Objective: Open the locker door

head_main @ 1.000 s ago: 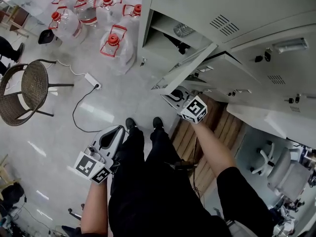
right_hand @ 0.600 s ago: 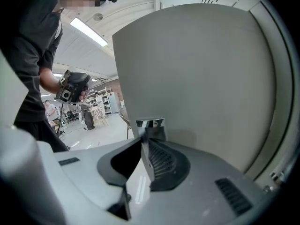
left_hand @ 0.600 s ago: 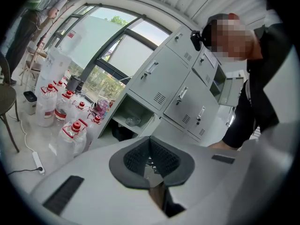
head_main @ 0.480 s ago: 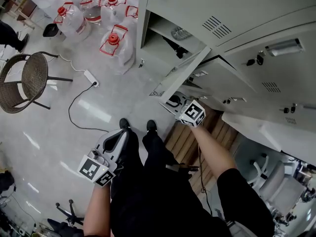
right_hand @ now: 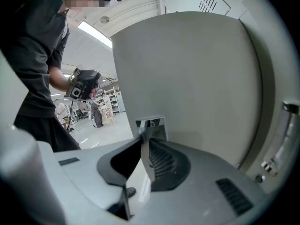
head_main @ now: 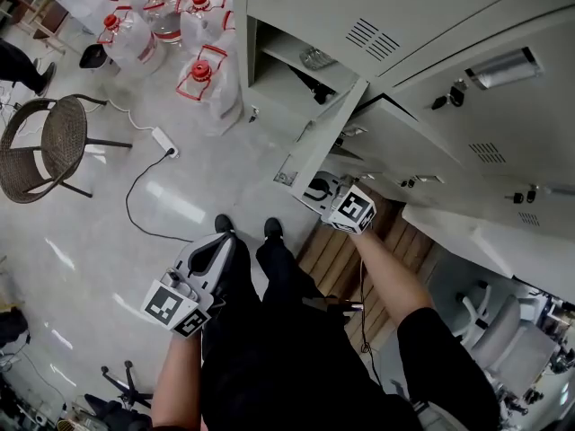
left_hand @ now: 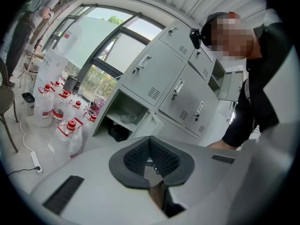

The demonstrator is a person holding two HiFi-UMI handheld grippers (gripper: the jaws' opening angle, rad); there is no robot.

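Pale grey metal locker door [head_main: 322, 137]: ajar, bottom row, 1 o'clock of head-view centre. Right gripper [head_main: 316, 187]: at door's 6 o'clock, jaws clamped on door's free edge. Left gripper [head_main: 214, 248]: 7 o'clock, jaws closed, nothing between. Red-capped clear water jugs [head_main: 202, 74]: floor, 11 o'clock.

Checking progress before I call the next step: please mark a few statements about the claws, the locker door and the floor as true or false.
1. The right claw is clamped on the edge of the pale grey metal locker door. True.
2. That door is fully shut. False: it stands swung out from the bank of grey lockers.
3. The left claw holds a bottle. False: its jaws are together on nothing, down beside the person's black-trousered leg.
4. Clear plastic jugs with red caps stand on the floor beside the lockers. True.
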